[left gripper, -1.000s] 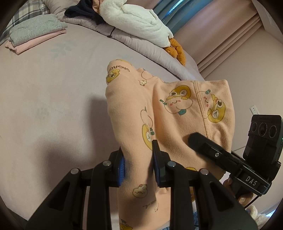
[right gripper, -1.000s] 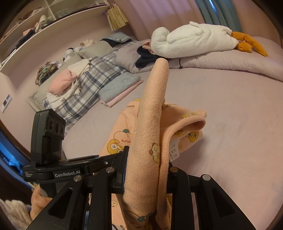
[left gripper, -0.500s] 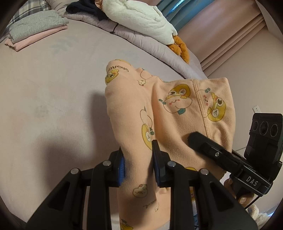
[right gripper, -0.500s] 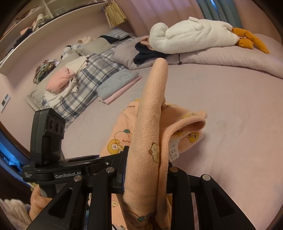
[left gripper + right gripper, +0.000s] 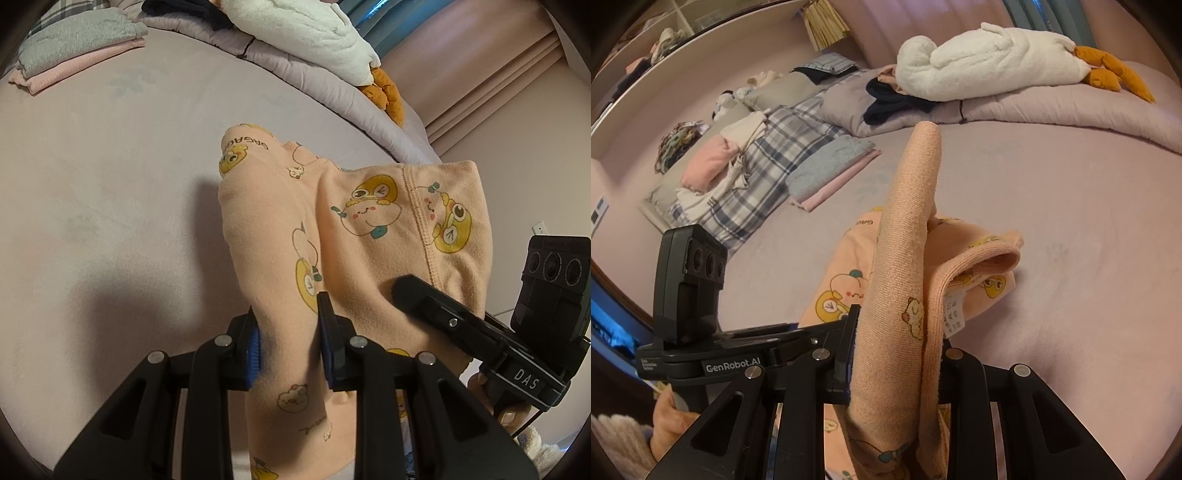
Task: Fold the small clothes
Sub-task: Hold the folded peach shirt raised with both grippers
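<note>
garment: small peach top (image 5: 354, 236) with cartoon duck prints, held up over the bed (image 5: 110, 206), its far end drooping toward the sheet (can't tell if it actually touches)

left gripper (image 5: 290, 345): clamped on a bunched fold of the top, blue pads pressing the cloth from both sides

right gripper (image 5: 897, 354): also squeezed tight on the top, a thick roll of cloth standing up between its jaws, with a white care label (image 5: 951, 314) hanging out beside it

both at once: in the left view the right gripper (image 5: 436, 306) comes in from the right, its tip against the same garment, just beside the left one

hand: fingers (image 5: 506, 413) wrapped round the right gripper's handle, low on the right

bed: pale pink sheet, mostly bare around the top

folded pile (image 5: 831, 170): grey piece on a pink one, well apart from the top, near the plaid bedding (image 5: 768, 162)

plush: big white goose (image 5: 982, 59) with orange feet lying on the rolled quilt (image 5: 1052, 107) at the far edge (dark clothes stuffed beside it)
</note>
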A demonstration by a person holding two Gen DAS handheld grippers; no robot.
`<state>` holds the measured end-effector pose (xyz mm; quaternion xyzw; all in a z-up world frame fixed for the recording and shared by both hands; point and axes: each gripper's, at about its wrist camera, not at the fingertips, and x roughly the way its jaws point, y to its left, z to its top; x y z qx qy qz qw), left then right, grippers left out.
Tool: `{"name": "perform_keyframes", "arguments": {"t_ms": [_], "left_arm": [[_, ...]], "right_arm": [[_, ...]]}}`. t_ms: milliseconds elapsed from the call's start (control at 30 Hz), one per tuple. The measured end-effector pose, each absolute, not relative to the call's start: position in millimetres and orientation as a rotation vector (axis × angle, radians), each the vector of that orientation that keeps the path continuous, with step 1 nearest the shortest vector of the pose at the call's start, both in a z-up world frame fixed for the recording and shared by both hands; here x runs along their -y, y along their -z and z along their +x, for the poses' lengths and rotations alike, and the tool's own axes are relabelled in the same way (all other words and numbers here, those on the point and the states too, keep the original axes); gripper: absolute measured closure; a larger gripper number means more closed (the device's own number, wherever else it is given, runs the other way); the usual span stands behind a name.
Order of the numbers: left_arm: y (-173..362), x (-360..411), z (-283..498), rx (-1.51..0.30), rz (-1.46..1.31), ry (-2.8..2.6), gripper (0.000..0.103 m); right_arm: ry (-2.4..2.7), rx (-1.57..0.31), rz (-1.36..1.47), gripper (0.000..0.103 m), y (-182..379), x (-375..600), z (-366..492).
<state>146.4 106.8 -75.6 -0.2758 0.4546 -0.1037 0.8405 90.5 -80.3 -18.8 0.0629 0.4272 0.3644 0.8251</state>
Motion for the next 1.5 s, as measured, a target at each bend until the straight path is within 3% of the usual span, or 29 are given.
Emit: {"name": "perform_keyframes", "arguments": {"t_ms": [1500], "left_arm": [[83, -105, 161, -0.974, -0.57, 0.189, 0.079]], "right_arm": [[-0.747, -0.916, 0.162, 0.075, 35, 74, 117]]}}
